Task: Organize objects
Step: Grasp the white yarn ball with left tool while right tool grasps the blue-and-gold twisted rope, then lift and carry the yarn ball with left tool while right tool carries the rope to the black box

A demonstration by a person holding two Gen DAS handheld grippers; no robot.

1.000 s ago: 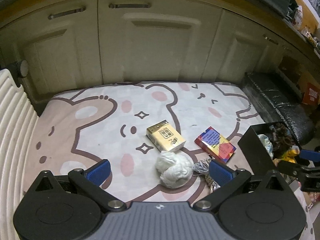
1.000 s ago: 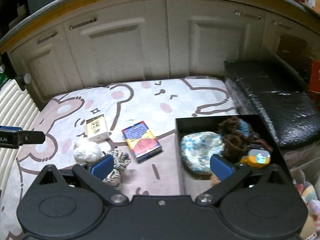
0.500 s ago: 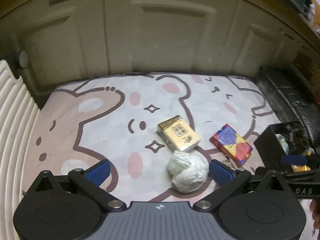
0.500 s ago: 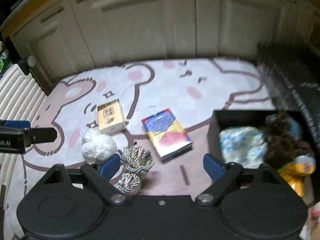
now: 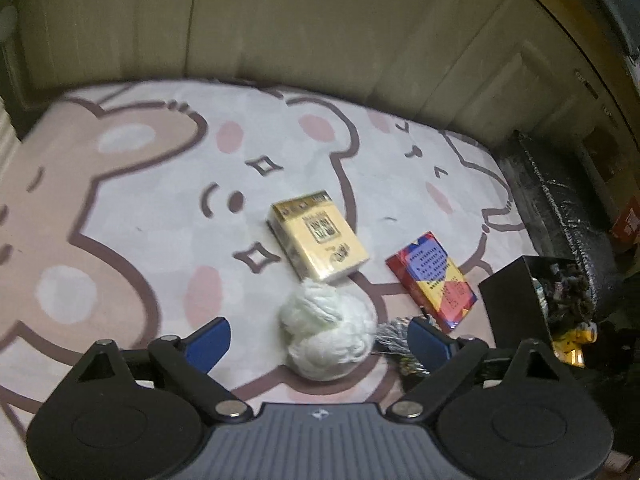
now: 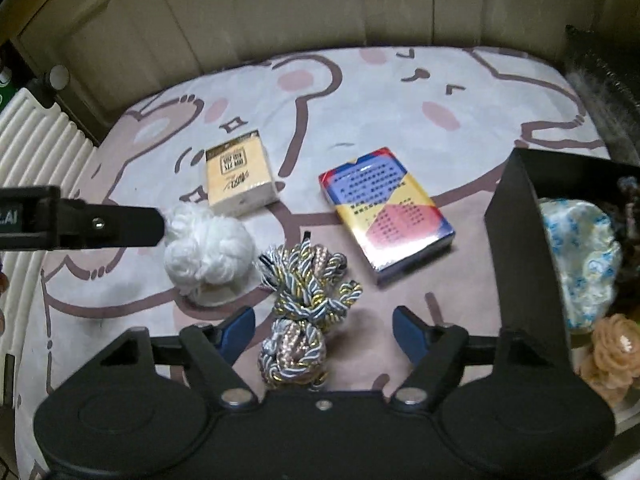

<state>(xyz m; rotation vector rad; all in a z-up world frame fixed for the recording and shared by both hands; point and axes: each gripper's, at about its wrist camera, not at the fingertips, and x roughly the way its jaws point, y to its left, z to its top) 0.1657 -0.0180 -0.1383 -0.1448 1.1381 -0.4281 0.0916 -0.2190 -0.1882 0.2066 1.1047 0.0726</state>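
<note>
White yarn ball (image 5: 330, 326) lies on the bear mat (image 5: 120, 208), and it sits between the blue fingers of your left gripper (image 5: 320, 338). Those jaws are apart and closing, but the pads do not press the ball. From your right side you can see one left finger (image 6: 120, 222) touching or almost touching the ball's side; you cannot tell which.

Your right gripper (image 6: 324, 330) hangs over the twisted rope bundle (image 6: 306, 296). The bundle is gold, grey and pink, and it lies between the blue pads. These jaws are apart and closing too, with gaps on both sides of the rope.

The rope lies just beside the yarn ball. A yellow box (image 6: 240, 178) lies flat behind the ball, touching it or nearly so. A box in red, blue and yellow (image 6: 386, 214) lies flat beside the rope, apart from it.

A black bin (image 6: 516, 236) stands at the right edge of the mat. Inside it are a blue and white cloth (image 6: 580, 256) and a tan flower toy (image 6: 612, 350). Cream cupboard doors (image 5: 300, 24) stand behind the mat.
</note>
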